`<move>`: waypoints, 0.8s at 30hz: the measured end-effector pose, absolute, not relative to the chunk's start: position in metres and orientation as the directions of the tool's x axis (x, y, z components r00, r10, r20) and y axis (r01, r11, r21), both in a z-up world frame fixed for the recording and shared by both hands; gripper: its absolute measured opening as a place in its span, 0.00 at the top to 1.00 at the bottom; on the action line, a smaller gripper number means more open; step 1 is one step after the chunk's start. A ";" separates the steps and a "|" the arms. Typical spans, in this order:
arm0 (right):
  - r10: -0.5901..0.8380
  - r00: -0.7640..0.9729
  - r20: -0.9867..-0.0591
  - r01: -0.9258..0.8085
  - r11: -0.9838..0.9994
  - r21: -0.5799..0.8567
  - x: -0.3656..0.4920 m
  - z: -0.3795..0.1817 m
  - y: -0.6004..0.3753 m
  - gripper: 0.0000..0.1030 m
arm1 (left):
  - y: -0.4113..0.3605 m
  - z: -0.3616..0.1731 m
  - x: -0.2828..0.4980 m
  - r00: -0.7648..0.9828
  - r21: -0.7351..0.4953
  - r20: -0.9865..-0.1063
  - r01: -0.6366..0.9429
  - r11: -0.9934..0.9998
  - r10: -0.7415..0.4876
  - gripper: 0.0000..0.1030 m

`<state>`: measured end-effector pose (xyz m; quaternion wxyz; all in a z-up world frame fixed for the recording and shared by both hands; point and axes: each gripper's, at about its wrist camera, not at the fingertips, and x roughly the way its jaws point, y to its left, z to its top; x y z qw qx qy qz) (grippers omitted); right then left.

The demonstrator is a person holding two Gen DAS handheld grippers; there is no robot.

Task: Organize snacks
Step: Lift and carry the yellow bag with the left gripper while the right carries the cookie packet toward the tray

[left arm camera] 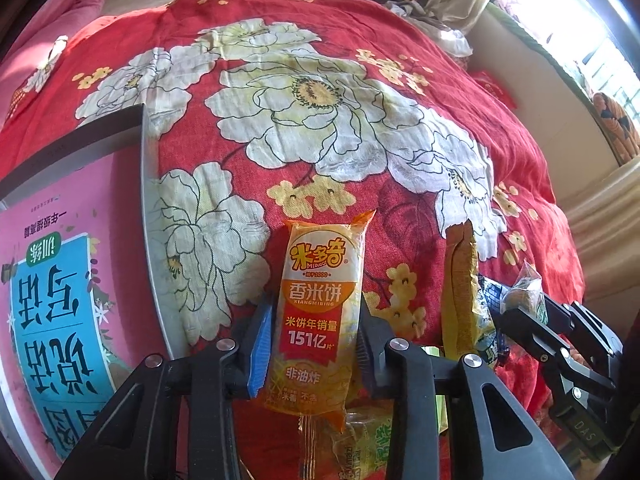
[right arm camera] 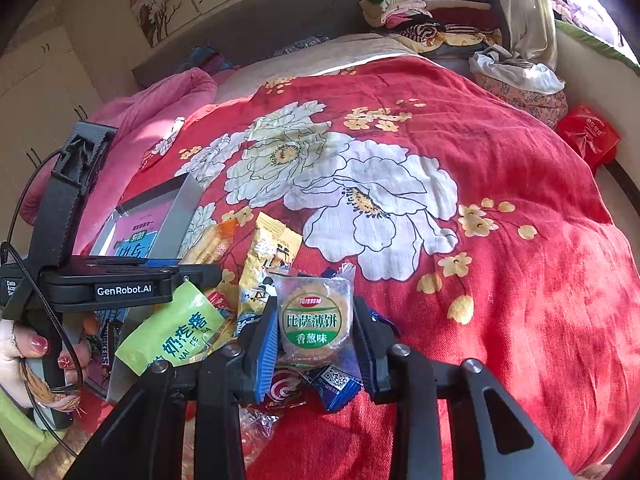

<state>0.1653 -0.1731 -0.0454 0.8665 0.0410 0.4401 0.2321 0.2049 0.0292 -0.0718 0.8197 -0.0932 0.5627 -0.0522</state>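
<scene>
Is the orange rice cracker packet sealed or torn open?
Sealed, as far as visible: the orange rice cracker packet looks full, its top crimp intact. The left gripper hides part of its sides.

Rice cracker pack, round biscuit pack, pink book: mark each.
rice cracker pack (left arm camera: 314, 312), left wrist view, red label band
round biscuit pack (right arm camera: 313, 322), right wrist view, green label
pink book (left arm camera: 56, 280), left wrist view, blue cover panel

Left gripper (left arm camera: 316, 340) angled down, pads pressing packet; right gripper (right arm camera: 316, 336) angled down, clamped on packet.

Both wrist cameras look steeply down, close, sharing the floral bedspread (left arm camera: 320, 128).
</scene>
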 end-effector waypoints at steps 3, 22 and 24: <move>0.445 0.510 -0.736 -0.373 0.885 0.277 0.164 -0.043 -0.173 0.66 | 0.037 -0.067 0.200 0.381 -0.240 -0.901 -0.041 0.970 -0.207 0.66; 0.513 0.552 -0.658 -0.461 0.845 0.272 0.148 -0.020 -0.163 0.66 | 0.067 -0.018 0.149 0.510 -0.311 -0.831 -0.095 0.945 -0.222 0.67; 0.521 0.554 -0.650 -0.472 0.839 0.270 0.145 -0.017 -0.161 0.66 | 0.068 -0.014 0.145 0.518 -0.302 -0.829 -0.096 0.949 -0.211 0.67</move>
